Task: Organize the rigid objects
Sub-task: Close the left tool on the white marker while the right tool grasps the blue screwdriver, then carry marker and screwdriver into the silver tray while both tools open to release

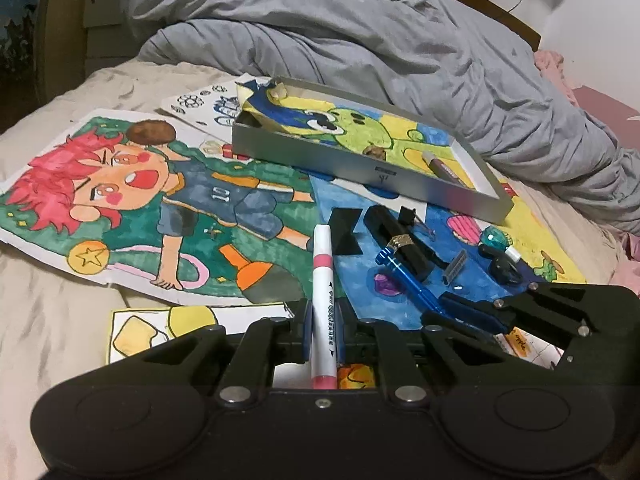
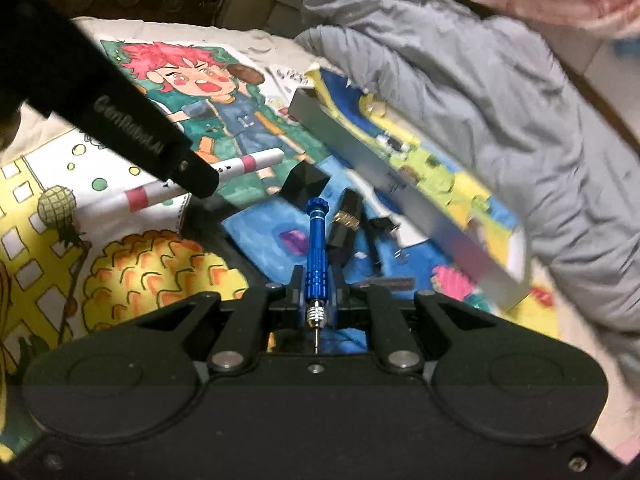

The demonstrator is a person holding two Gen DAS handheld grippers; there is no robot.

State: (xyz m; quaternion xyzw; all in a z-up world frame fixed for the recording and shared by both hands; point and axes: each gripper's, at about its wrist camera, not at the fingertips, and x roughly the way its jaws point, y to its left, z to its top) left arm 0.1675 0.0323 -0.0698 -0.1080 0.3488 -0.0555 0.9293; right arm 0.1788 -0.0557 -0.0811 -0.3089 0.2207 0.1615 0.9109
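In my left gripper I have the white marker with pink bands clamped between the pads, its tip pointing out over the drawings on the bed. My right gripper is closed on the blue screwdriver, its knurled shaft between the pads and its cap pointing away from me. So both picks look done, and I judge the step in hand to be carrying these two to the grey tray, which lies tilted on the drawings near the rumpled grey duvet, with a pen already inside at its right end. Next I must lift clear of the black lipstick tube, the binder clip and the razor head lying loose just before the tray, then bring each tool over the rim and let go.
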